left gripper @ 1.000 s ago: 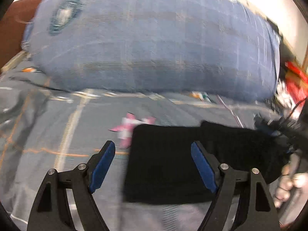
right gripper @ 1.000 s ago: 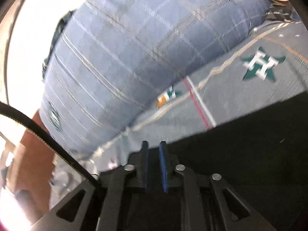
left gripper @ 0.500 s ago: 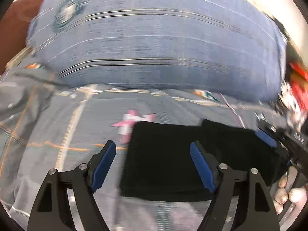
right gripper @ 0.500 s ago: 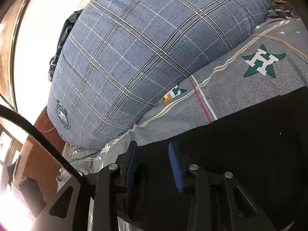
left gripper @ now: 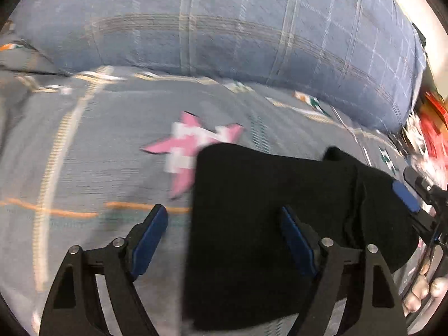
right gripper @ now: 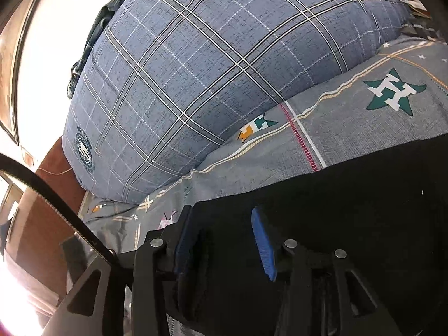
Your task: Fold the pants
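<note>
Left gripper (left gripper: 224,233): fingers (left gripper: 149,240) spread wide and opening further, angled steeply down, nothing pressed between the pads.

Right gripper (right gripper: 224,243): enters the left view at 3 o'clock; fingers (right gripper: 263,245) about half apart and opening, pads clear of contact.

Person's hand (left gripper: 422,291) at 4 o'clock, fingertips curled on the handle.
</note>
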Available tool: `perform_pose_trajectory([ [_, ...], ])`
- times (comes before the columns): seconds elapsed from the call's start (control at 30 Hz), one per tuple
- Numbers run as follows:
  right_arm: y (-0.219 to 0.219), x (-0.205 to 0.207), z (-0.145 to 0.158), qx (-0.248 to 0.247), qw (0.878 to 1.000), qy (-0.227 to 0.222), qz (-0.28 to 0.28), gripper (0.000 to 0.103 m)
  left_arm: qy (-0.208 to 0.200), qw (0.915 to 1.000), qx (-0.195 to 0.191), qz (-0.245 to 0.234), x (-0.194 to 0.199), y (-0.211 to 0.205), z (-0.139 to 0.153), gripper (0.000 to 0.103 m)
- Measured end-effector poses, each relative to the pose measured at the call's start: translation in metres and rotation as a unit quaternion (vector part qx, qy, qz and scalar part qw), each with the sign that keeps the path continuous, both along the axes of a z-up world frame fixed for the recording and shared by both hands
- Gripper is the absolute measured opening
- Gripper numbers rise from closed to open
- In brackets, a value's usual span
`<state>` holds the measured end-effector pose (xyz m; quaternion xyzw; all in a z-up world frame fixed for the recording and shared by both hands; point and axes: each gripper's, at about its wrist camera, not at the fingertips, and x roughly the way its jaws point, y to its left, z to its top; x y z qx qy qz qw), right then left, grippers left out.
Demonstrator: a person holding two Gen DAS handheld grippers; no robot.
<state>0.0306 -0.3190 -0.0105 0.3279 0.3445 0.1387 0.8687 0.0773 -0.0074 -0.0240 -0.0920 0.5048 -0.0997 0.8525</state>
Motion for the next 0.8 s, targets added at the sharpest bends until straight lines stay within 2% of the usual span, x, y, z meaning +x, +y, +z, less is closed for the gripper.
perform_pose_trajectory([
  [0.03,-0.001,0.0,0.0,0.0,1.0,0.0,-0.002,0.048,-0.002,1.0,0.005,0.003,0.001,-0.005,0.002,0.078],
  [0.07,-0.002,0.0,0.0,0.0,1.0,0.0,-0.004,0.048,0.002,1.0,-0.007,-0.003,0.001,-0.007,0.004,0.056],
  [0.1,-0.004,0.001,-0.001,0.001,1.0,0.001,-0.007,0.048,0.005,0.9999,-0.014,0.0,0.0,-0.007,0.008,0.047],
  [0.13,-0.006,0.001,-0.001,0.001,1.0,0.001,-0.009,0.048,0.005,0.9999,-0.011,0.0,-0.002,-0.007,0.014,0.032],
  [0.17,-0.009,0.001,-0.001,0.002,1.0,0.001,-0.014,0.048,0.005,0.9999,-0.012,-0.001,-0.004,-0.006,0.018,0.029],
  [0.3,-0.022,-0.002,0.002,0.012,0.999,-0.003,-0.032,0.048,-0.001,1.0,0.001,0.01,-0.019,0.004,0.036,0.028],
  [0.43,-0.044,-0.016,0.008,0.026,0.998,-0.011,-0.064,0.048,0.001,0.9982,0.06,0.003,-0.021,0.004,0.041,0.032],
  [0.5,-0.061,-0.029,0.013,0.025,0.996,-0.015,-0.088,0.049,-0.005,0.9987,0.05,-0.005,-0.028,0.008,0.05,0.032],
  [0.6,-0.091,-0.057,0.018,0.031,0.993,-0.015,-0.113,0.055,-0.045,0.9987,0.02,-0.012,-0.041,0.011,0.084,0.034],
  [0.67,-0.113,-0.082,0.015,0.04,0.99,-0.014,-0.132,0.062,-0.076,0.9963,0.004,-0.041,-0.047,-0.002,0.108,0.049],
  [0.73,-0.128,-0.103,0.009,0.02,0.99,-0.005,-0.139,0.063,-0.093,0.9918,0.002,-0.088,-0.047,-0.031,0.123,0.06],
  [0.8,-0.137,-0.117,-0.002,-0.02,0.991,0.017,-0.131,0.063,-0.087,0.9847,-0.006,-0.151,-0.041,-0.071,0.127,0.063],
])
